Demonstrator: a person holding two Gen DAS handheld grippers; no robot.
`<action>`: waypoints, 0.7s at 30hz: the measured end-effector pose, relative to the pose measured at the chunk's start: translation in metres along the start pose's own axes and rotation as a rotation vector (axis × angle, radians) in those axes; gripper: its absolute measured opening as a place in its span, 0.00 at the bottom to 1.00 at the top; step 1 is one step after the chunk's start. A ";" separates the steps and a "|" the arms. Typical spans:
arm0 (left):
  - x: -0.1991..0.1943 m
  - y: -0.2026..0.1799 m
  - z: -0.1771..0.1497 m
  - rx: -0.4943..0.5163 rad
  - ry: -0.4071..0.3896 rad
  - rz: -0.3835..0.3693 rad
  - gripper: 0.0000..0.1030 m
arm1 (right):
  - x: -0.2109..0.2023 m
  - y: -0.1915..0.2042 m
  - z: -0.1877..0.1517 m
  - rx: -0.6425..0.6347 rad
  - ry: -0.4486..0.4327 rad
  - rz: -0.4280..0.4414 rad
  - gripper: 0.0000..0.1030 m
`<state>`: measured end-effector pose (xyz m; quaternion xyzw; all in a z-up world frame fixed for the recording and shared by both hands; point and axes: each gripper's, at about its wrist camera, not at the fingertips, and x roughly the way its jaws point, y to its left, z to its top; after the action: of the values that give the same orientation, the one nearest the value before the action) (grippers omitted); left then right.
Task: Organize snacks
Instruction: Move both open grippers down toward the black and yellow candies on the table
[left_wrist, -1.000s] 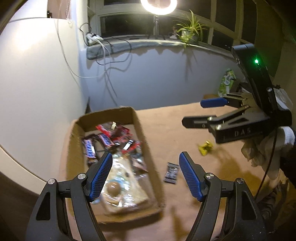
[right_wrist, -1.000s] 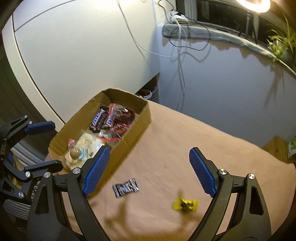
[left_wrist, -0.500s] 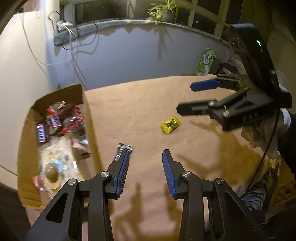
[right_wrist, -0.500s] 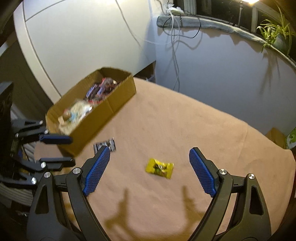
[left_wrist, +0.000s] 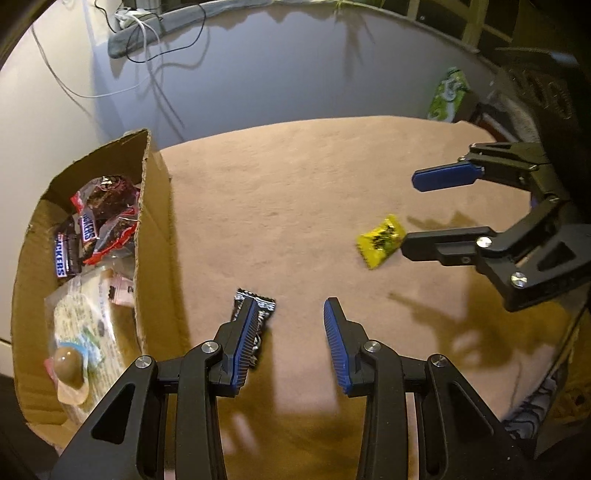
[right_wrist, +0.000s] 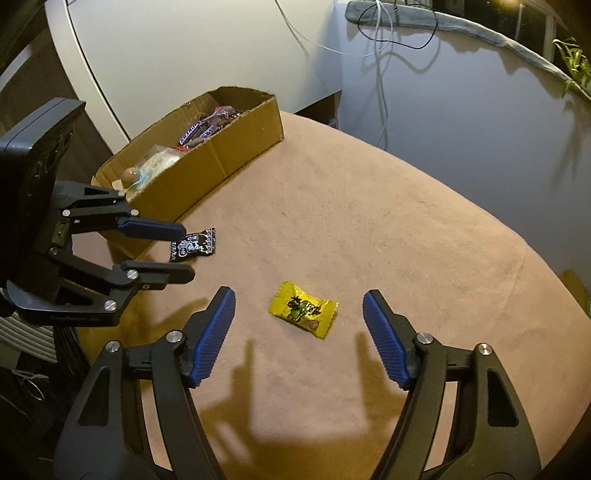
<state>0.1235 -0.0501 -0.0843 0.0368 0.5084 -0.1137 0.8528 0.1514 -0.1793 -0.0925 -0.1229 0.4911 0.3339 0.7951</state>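
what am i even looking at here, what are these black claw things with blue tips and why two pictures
These are two hand-held grippers, one in each of a person's hands; no robot arm is involved. Each carries a wide-angle camera looking forward along its two blue-padded fingers, hence two pictures.

One picture is from the left gripper; the right gripper shows at its right edge. The other is from the right gripper, with the left gripper at its left edge.

On the tan cloth-covered surface lie a yellow candy and a dark wrapped candy. A cardboard box at the side already holds snacks.

Both grippers are open and hold nothing. The yellow candy lies ahead of the right one, between its fingers; the dark one by the left gripper's finger.
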 end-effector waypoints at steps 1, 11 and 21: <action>0.004 -0.002 0.001 0.003 0.007 0.015 0.34 | 0.002 0.000 0.001 -0.004 0.002 0.004 0.71; 0.022 -0.006 0.008 0.019 0.067 0.083 0.35 | 0.023 -0.003 0.010 -0.046 0.030 0.095 0.69; 0.025 -0.010 0.008 -0.022 0.105 0.019 0.35 | 0.043 -0.008 0.011 -0.039 0.083 0.199 0.69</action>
<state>0.1389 -0.0653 -0.1016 0.0381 0.5534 -0.0980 0.8263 0.1772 -0.1614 -0.1255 -0.1026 0.5267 0.4154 0.7345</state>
